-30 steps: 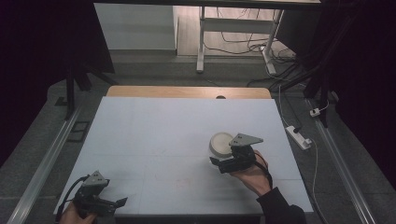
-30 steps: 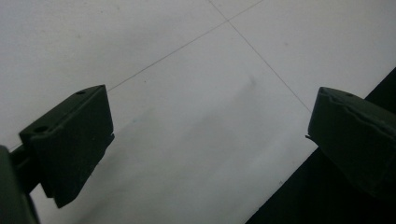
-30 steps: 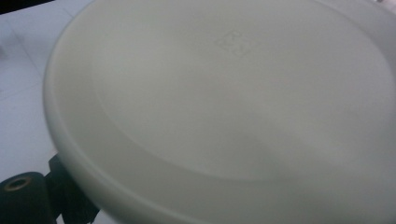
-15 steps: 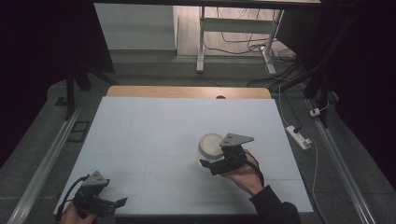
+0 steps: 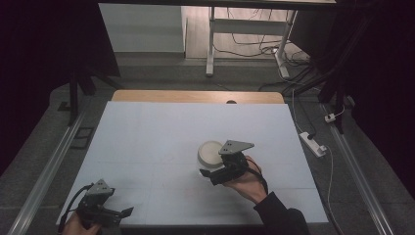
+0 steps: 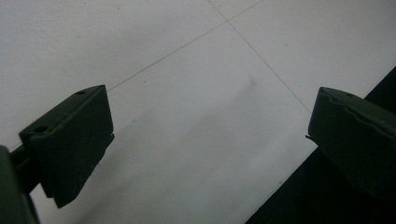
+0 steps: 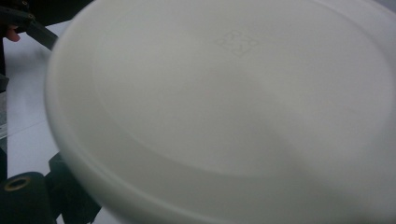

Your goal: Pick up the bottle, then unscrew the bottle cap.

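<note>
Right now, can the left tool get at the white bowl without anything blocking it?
Probably yes. The left tool sits open at the table's near left corner, and bare white tabletop lies between it and the white bowl. But the right tool is at the bowl's near side, so approach from the left.

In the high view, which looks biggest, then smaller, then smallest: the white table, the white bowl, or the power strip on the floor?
1. White table, by far the biggest.
2. White bowl.
3. Power strip, a bit smaller than the bowl; it lies farther off, so that is unsure.
</note>
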A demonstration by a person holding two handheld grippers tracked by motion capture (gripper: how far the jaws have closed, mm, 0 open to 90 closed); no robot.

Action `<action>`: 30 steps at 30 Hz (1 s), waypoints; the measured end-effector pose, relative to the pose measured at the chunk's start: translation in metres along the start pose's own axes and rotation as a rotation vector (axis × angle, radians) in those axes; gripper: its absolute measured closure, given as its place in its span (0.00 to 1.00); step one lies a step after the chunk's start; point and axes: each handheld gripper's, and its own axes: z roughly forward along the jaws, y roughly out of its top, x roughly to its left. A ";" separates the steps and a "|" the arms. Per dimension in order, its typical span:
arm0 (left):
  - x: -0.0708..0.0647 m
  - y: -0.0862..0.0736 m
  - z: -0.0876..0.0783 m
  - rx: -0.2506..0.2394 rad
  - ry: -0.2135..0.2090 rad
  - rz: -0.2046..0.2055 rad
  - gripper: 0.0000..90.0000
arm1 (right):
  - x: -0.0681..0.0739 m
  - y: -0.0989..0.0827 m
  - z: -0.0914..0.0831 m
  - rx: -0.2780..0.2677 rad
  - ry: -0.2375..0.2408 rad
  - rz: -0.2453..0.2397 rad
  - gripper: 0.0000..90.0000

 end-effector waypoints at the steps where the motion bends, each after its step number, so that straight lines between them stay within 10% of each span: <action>1: 0.000 0.000 0.000 -0.001 0.000 0.002 0.01 | 0.001 0.001 0.002 0.001 0.002 -0.005 0.07; 30: 0.001 0.000 -0.001 -0.008 -0.004 -0.003 0.00 | 0.026 0.015 0.032 0.024 0.071 -0.067 0.07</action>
